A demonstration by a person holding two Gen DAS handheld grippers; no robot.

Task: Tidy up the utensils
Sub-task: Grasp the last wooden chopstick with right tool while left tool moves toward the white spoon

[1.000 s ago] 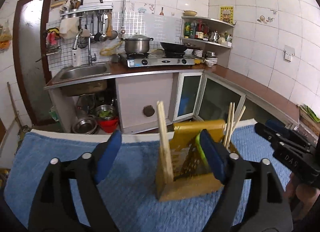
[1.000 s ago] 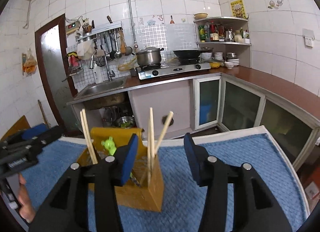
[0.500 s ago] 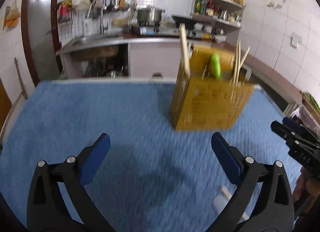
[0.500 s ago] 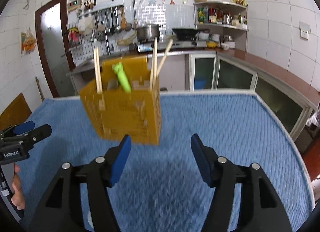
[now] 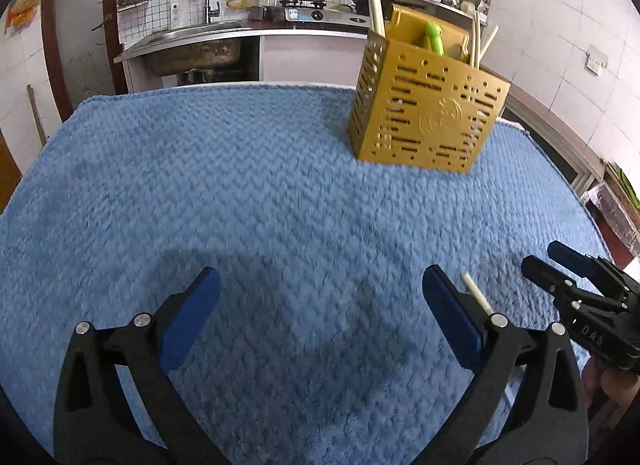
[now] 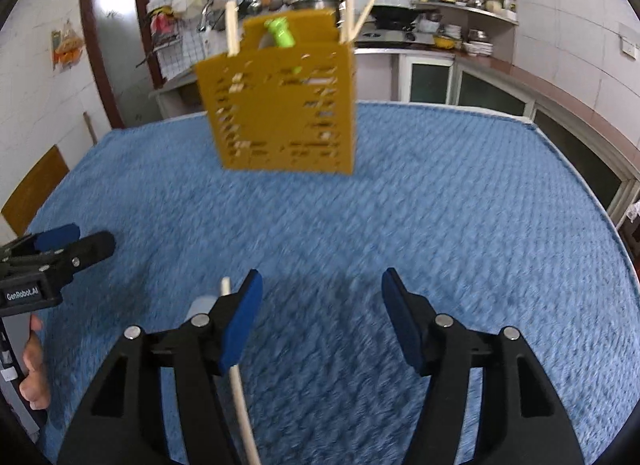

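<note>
Both claws, left point(image 5: 320, 317) & right point(image 6: 322, 317), gape empty over nubby blue towel point(image 5: 260, 193), slotted gold caddy point(image 5: 428, 121) behind

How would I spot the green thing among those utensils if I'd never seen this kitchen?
Find the blue towel covering the table, then the gold perforated holder standing on its far side. The green handle pokes up from its top; everything else sticking out is a pale wooden chopstick, so it is the only bright colour.

Bright, even daylight fills both fisheye views, whose edges bend and darken at the corners, a soft shadow lies on the blue towel point(image 5: 248, 185) ahead of the left tongs point(image 5: 320, 317), and motion blur smears the yellow holder point(image 6: 280, 101) in the right view.
</note>
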